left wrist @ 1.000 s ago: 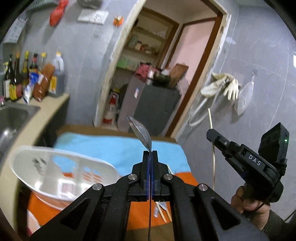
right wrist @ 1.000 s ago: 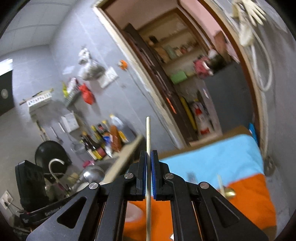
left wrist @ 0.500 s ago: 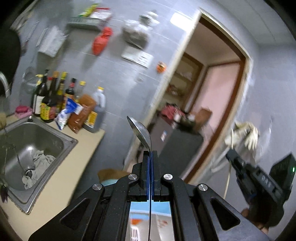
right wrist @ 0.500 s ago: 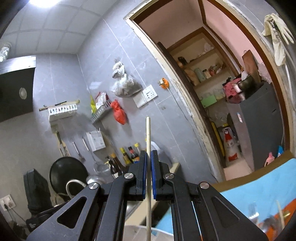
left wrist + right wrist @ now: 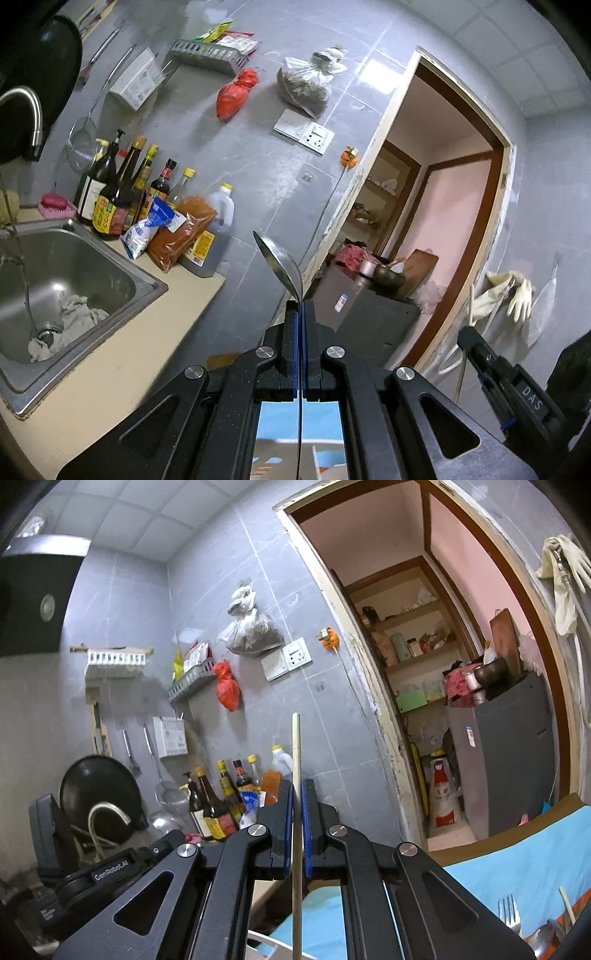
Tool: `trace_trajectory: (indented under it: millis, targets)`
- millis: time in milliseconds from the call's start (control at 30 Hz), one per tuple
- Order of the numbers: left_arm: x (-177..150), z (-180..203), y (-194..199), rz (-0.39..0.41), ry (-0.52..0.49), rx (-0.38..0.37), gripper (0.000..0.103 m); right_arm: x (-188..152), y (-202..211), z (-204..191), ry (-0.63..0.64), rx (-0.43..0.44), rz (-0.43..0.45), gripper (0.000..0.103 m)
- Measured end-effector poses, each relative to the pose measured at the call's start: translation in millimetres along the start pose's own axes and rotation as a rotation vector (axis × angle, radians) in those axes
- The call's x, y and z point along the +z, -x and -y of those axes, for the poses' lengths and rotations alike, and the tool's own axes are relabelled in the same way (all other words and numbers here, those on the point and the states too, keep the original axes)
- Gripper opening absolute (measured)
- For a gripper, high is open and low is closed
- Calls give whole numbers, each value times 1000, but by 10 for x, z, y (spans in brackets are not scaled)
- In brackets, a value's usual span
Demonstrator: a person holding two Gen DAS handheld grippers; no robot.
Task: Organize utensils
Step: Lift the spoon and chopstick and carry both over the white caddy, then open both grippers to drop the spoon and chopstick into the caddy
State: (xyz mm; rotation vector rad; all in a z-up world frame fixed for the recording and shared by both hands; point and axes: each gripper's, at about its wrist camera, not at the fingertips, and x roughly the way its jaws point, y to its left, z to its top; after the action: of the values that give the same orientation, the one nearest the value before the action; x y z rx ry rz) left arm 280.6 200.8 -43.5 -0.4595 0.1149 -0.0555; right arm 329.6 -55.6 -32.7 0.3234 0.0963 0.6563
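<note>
In the left wrist view, the left gripper (image 5: 300,306) has its jaws pressed together on the thin handle of a metal spoon (image 5: 280,264). The bowl of the spoon stands up above the jaws. Behind it the steel sink (image 5: 74,266) sits in the bench (image 5: 110,369), with sauce bottles (image 5: 118,192) at the back edge of the bench by the wall.

In the right wrist view, the right gripper (image 5: 297,794) holds one wooden chopstick (image 5: 296,746) upright between nearly closed jaws. A fork (image 5: 509,912) lies on the blue and orange cloth (image 5: 517,856) at the lower right corner.
</note>
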Motion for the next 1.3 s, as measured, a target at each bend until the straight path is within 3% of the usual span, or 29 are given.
trace_trajectory:
  millis: [200,333,733,1033,1200,1267,1300]
  targets:
    - [-207,63,17,23,-106,29,0,-191,-44,-20,48,6,-15,3]
    - [-327,84,-1,-4,-157,40,0,-287,-42,-36,70,8,-27,3]
    - [-433,113,133,-145,-130,12,2,-343,33,18,26,-13,-102,5]
    - [-345,199,300,-192,-90,-13,31,-270,159,12,-12,-9,-158,8]
    - [-239,381,402,-194,-99,-5,49,-121,328,26,-25,-33,-155,27]
    - [-184,502,437,-182,-122,3,68,-17,422,34,-16,-48,-147,32]
    - [-157,561,453,-172,-131,10,74,26,464,45,-16,-54,-143,42]
